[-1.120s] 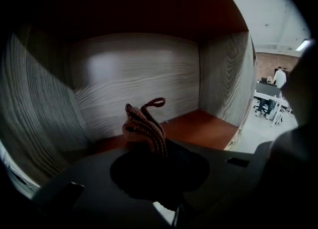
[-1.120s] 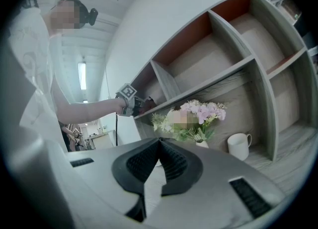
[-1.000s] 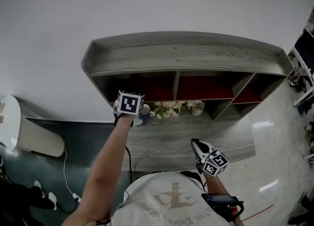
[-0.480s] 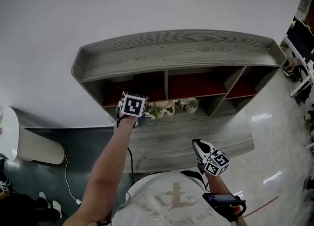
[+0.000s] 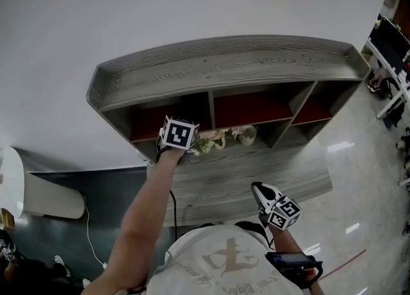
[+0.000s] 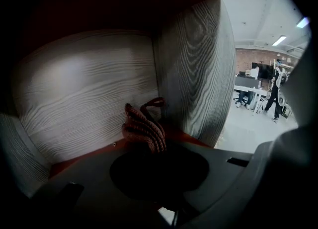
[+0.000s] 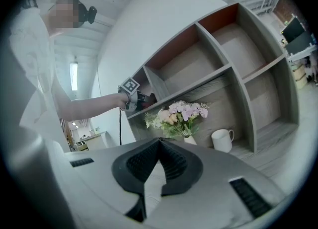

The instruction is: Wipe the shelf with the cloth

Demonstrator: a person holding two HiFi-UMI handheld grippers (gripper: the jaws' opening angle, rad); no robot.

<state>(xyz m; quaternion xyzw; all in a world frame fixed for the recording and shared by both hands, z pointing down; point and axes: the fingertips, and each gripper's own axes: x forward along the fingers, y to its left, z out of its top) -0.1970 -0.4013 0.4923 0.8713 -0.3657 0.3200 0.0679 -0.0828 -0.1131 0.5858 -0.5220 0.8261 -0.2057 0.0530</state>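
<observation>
- Stillness nearest the body: the right gripper (image 7: 159, 143) hangs by the person's chest where it was a second ago, its jaws pressed together on nothing, so it takes no part in the wiping.
- Flowers (image 5: 210, 140) and a white mug (image 5: 247, 135) stand untouched on the lower surface (image 5: 256, 172), just right of the outstretched left arm.
- Left gripper (image 6: 150, 147) is the thing that has moved. It reaches into the leftmost upper compartment of the shelf (image 5: 224, 63), and over the last second it has slid right along that compartment, closing on the divider (image 6: 198, 74).
- Cloth (image 6: 144, 128), a reddish-brown knitted bunch, is clamped in the left gripper's narrow jaws. It sticks out ahead of them, low against the compartment's red floor and near the corner where the divider meets the wooden back wall (image 6: 89, 99).
- Judged from that sideways travel, a wiping stroke across this compartment is under way and almost at its right end. The middle and right compartments appear still to be done.
</observation>
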